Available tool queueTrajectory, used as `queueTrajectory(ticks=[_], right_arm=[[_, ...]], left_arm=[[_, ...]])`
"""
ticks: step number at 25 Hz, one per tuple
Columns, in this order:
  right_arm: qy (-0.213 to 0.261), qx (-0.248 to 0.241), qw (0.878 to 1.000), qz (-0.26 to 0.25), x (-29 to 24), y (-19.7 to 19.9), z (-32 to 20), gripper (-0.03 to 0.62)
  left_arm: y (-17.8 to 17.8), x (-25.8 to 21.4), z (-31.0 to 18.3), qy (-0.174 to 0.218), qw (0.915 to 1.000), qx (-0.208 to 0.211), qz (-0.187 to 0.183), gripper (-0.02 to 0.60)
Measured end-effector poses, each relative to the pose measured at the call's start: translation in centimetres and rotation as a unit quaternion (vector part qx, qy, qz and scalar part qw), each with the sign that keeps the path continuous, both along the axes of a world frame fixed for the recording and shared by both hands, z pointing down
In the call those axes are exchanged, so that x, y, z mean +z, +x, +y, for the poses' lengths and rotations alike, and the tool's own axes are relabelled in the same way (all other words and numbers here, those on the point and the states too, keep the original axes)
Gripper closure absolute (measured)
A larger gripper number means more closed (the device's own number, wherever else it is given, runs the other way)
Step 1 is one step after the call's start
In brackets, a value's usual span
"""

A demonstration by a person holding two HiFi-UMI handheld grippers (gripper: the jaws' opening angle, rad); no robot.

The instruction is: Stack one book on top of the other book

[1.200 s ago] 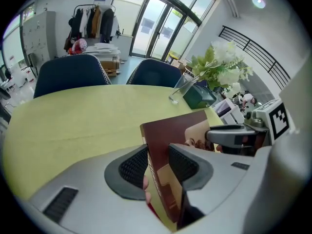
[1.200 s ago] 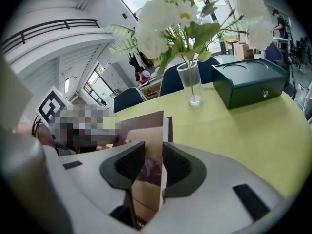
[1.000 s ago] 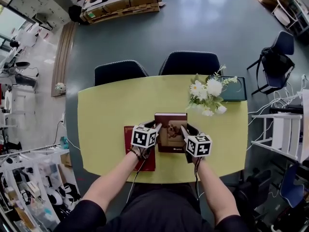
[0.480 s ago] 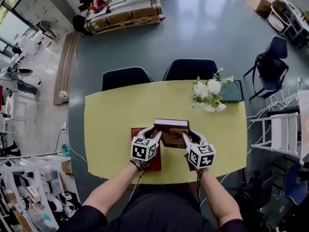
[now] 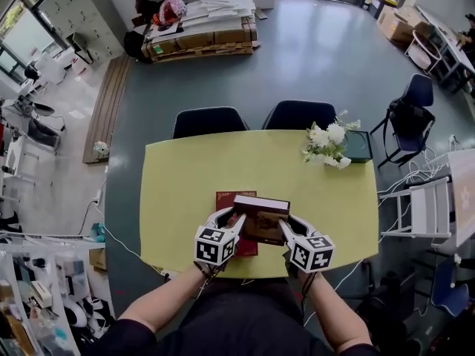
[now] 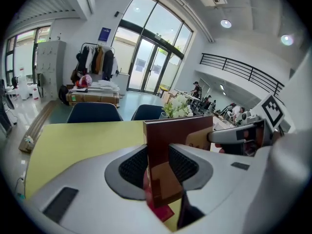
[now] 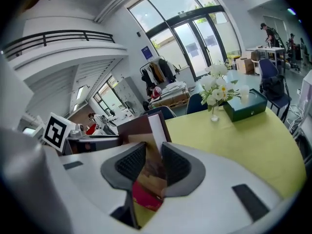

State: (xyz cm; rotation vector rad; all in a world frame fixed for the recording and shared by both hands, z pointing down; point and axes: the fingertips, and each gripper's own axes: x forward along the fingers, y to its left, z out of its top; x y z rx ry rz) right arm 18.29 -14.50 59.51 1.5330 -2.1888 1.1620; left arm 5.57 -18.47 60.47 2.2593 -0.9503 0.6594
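Note:
A brown hardback book hangs in the air over the yellow table, held at both ends. My left gripper is shut on its left edge and my right gripper is shut on its right edge. In the left gripper view the brown book stands clamped between the dark pads, and the right gripper view shows the same grip on the brown book. A red book lies flat on the table beneath it, partly hidden. The red book's corner shows below the jaws.
A vase of white flowers and a dark green box stand at the table's far right. Two dark chairs are tucked in at the far side. A white rack stands to the right of the table.
Both grippers have risen together with the brown book, lifting it off the table. It has shifted left, from beside the red book to above its right part.

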Motion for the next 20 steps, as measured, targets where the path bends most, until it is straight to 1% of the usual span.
queueTrajectory(ticks=[4, 9, 12, 20], right_arm=[[-0.021, -0.017, 0.999, -0.022, 0.5, -4.3, 1.6, 0.48], [-0.085, -0.009, 0.993, -0.079, 4.2, -8.3, 2.8, 0.48], [-0.095, -0.003, 0.992, -0.077, 6.3, -9.3, 2.1, 0.48], [-0.092, 0.031, 0.991, -0.09, 11.1, -8.9, -2.1, 0.484]], left_arm=[[-4.6, -0.1, 2.3, -0.016, 0.9996, -0.02, -0.009, 0.442], [-8.6, 2.9, 3.4, -0.044, 0.9978, -0.028, -0.041, 0.442], [-9.6, 5.2, 3.0, -0.055, 0.9971, -0.03, -0.042, 0.442], [-9.7, 9.9, -0.7, -0.049, 0.9978, -0.038, -0.026, 0.442]])
